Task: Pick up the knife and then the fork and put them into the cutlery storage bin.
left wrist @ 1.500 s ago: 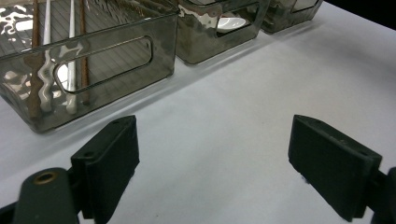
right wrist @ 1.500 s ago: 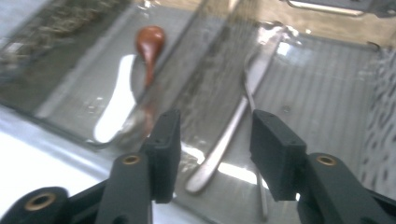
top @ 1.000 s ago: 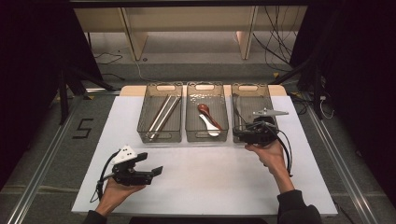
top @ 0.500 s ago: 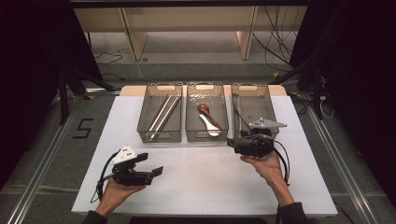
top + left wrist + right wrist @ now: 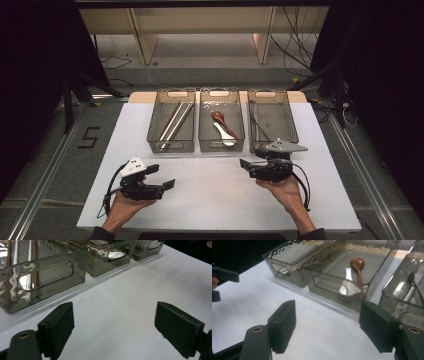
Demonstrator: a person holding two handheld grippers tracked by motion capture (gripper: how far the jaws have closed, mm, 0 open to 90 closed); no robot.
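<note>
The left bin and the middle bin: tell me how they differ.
The left bin holds long thin sticks lying lengthwise; the middle bin holds two spoons, one brown, one white. The left bin's contents reach nearly end to end; the middle bin's are shorter. Both are smoky clear plastic bins with handle slots, side by side on the white table.

White table (image 5: 210,200); black "5" (image 5: 90,137) on floor, left; cables (image 5: 300,35) behind.
</note>
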